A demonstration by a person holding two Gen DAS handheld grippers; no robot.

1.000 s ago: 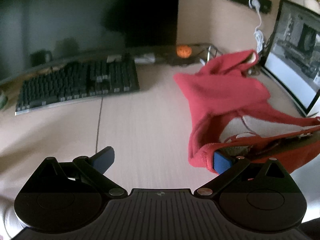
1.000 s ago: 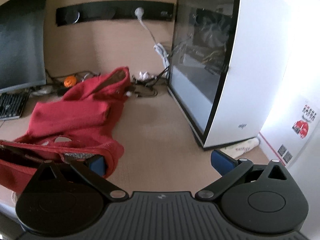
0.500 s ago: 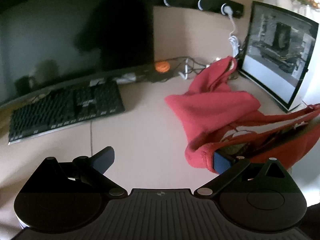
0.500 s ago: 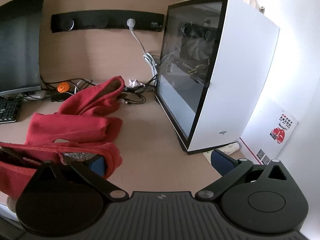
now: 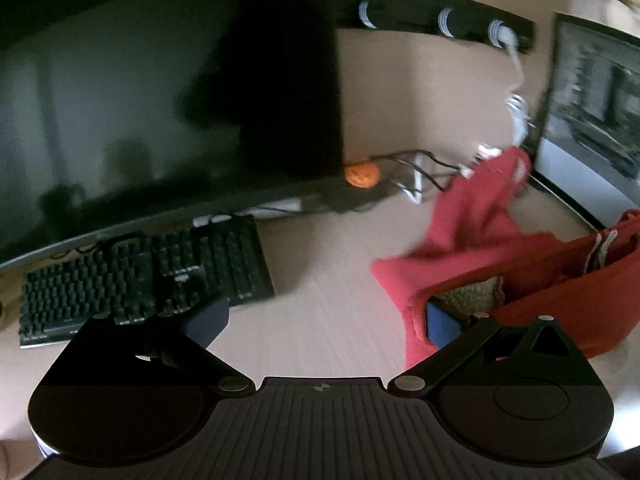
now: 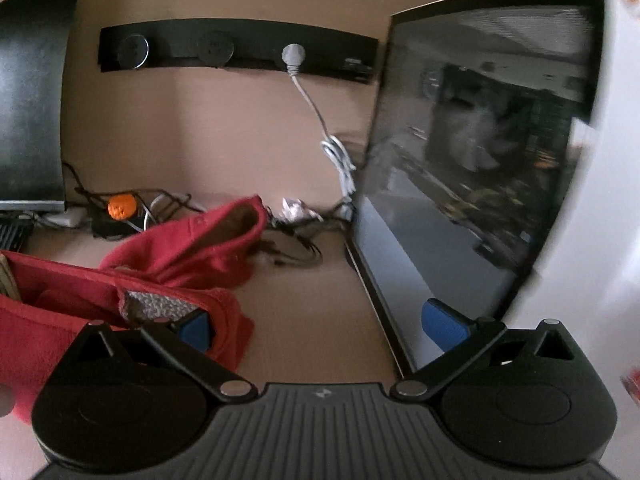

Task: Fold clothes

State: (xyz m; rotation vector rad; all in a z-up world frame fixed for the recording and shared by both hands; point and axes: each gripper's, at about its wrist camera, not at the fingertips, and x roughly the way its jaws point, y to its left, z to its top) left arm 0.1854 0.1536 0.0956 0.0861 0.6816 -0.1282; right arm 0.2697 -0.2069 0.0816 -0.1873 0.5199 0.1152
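The left hand-held gripper (image 5: 322,320) and the right hand-held gripper (image 6: 320,326) both stand wide apart, each with only its inner finger tucked into the waistband of the red garment (image 5: 472,248), which is stretched between them while its far end trails on the table (image 5: 320,280) toward the back edge. Only the left view shows the keyboard (image 5: 144,276) and the monitor (image 5: 160,100). Only the right view shows the white computer case (image 6: 500,152) in full along the table's right edge.

The red garment (image 5: 476,248) is soft, matt knit cloth with a paler, nubbly lining (image 6: 160,304) showing at its opening. It lies on a desk (image 5: 332,280) of pale, smooth wood-grain laminate. The computer case (image 6: 600,184) has glossy white walls and a reflective dark glass side panel (image 6: 472,168); the keyboard (image 5: 144,272) is matt black plastic.
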